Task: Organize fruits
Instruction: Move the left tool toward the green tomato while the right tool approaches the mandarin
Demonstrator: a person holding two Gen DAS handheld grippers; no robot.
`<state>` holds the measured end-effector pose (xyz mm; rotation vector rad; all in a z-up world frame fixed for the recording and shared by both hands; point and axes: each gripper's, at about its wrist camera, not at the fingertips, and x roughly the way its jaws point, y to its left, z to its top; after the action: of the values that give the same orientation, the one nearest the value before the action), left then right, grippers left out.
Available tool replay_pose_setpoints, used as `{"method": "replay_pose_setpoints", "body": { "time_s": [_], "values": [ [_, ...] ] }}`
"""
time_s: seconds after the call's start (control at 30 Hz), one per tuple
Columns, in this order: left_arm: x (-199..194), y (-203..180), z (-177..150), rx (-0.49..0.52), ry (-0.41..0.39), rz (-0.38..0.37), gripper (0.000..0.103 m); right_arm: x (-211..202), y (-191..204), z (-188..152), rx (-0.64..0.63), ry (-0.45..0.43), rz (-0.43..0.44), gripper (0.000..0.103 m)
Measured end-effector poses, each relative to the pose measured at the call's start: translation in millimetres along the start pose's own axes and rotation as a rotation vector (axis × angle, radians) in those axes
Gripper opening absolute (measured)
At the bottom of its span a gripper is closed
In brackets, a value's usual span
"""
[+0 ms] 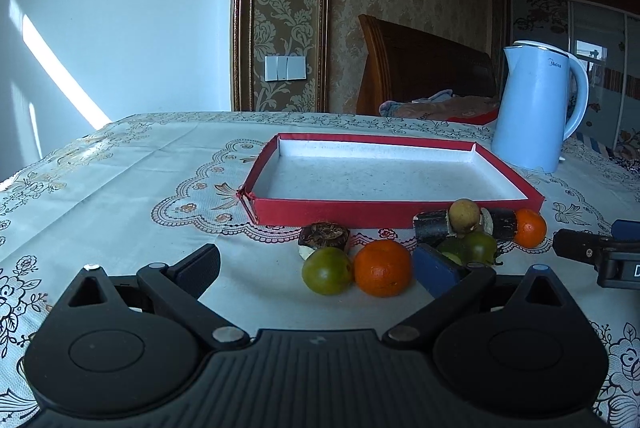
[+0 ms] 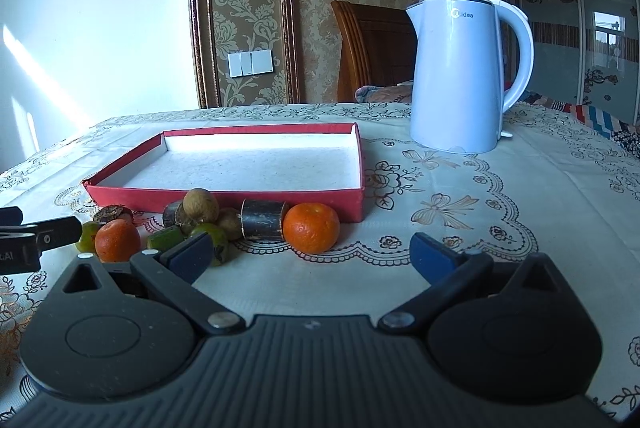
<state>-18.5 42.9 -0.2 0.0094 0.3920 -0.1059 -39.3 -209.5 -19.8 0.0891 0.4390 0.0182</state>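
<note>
Facing the red tray (image 1: 394, 214) across the counter (image 1: 120, 188), both grippers sit low on the near side with their jaws spread wide and nothing between them. From the left gripper (image 1: 320, 270), a green fruit (image 1: 327, 271) and an orange (image 1: 383, 267) lie side by side, touching, just ahead and slightly right of centre, inside the span of its fingers; this gripper is judged the nearer one for that pair. Beyond them a dark brown shrivelled fruit (image 1: 324, 236) rests close to the tray's near wall. From the right gripper (image 2: 312, 256), a second orange (image 2: 312, 227) lies straight ahead, slightly left of centre, just in front of the tray's near right corner, so this gripper is judged nearer to that one. Touching the orange on its left is a dark sugarcane piece (image 2: 262, 224), a short cylinder lying on its side with its long axis running left to right, roughly parallel to the tray's near wall. Counting what shows: two oranges, two sugarcane pieces, about three green fruits (one partly hidden behind the right gripper's left finger), at least two tan round fruits (image 2: 201, 205), one stacked on the heap, and the one dark shrivelled fruit. All lie on the counter in a loose row along the tray's near wall; the tray itself holds nothing. One pale blue kettle (image 2: 460, 76) stands at the far right, just beyond the tray's corner, clear of the likely path from fruit to tray.
</note>
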Motion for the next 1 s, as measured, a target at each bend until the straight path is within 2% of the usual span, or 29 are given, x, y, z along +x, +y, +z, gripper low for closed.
{"method": "replay_pose_setpoints", "body": {
  "time_s": [0.3, 0.57, 0.73, 1.0],
  "values": [
    [9.0, -20.4, -0.6, 0.133, 0.149, 0.032, 0.103, 9.3, -1.7, 1.6, 0.012, 0.058, 0.013, 0.103],
    [11.3, -11.0, -0.4, 0.081, 0.146, 0.004, 0.103, 16.7, -7.1, 0.8, 0.056, 0.109, 0.043, 0.103],
    [12.8, -6.4, 0.2, 0.049, 0.151, 0.004, 0.103, 15.5, -4.4, 0.8, 0.039, 0.104, 0.042, 0.103],
    [10.8, -8.2, 0.5, 0.055, 0.132, -0.024, 0.103, 12.4, -2.2, 1.4, 0.026, 0.088, 0.041, 0.103]
  ]
}}
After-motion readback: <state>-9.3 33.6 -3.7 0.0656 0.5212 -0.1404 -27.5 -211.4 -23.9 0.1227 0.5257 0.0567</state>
